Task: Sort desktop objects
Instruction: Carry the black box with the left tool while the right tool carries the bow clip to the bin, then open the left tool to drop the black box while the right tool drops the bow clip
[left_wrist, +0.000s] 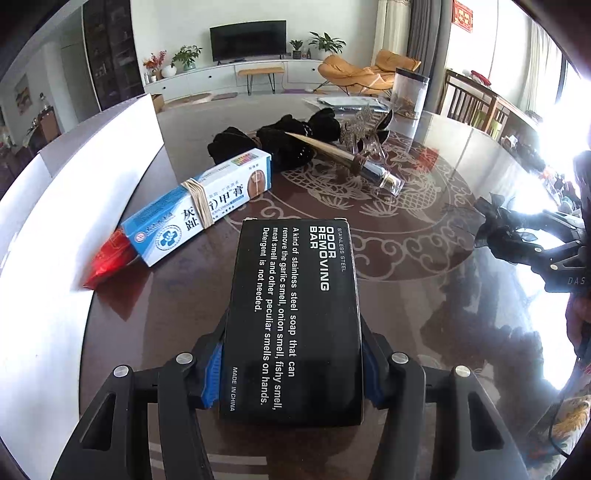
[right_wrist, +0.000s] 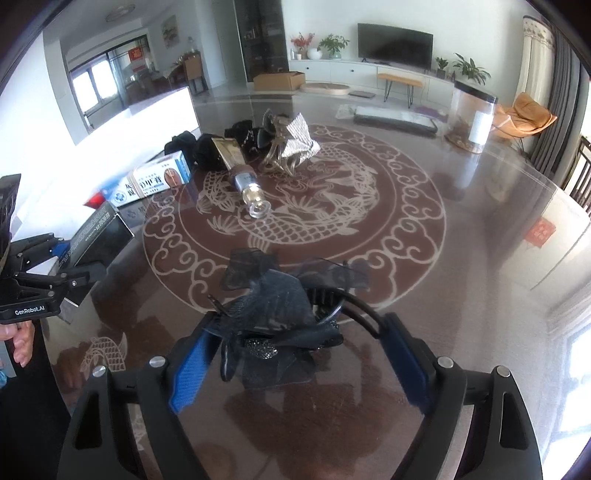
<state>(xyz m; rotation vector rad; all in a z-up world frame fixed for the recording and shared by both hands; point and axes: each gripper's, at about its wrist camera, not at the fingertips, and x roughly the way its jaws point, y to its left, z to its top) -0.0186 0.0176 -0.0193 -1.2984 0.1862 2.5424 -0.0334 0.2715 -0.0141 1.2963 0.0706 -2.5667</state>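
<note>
A black carton printed "Odor Removing Bar" (left_wrist: 295, 295) sits lengthwise between the blue pads of my left gripper (left_wrist: 293, 321), which is shut on its sides above the table; the right wrist view shows the carton (right_wrist: 99, 232) in that gripper (right_wrist: 74, 266) at far left. A black mesh bow hair piece (right_wrist: 273, 302) lies between the fingers of my right gripper (right_wrist: 301, 321). The left pad (right_wrist: 192, 365) touches the mesh, and a clear gap separates the right pad (right_wrist: 406, 358) from it. A thin black hoop of it reaches toward the right fingertip. The bow (left_wrist: 495, 221) shows at far right in the left wrist view.
On the round glass-topped table (left_wrist: 406, 240) with its dragon pattern lie a blue-white ointment carton with rubber bands (left_wrist: 207, 206), a red packet (left_wrist: 107, 258), black cloth pieces (left_wrist: 280, 140), a gold tube (left_wrist: 354, 162) and a silvery hair claw (left_wrist: 364, 129). A clear canister (left_wrist: 410, 92) stands far back; a white box (left_wrist: 74, 177) runs along the left.
</note>
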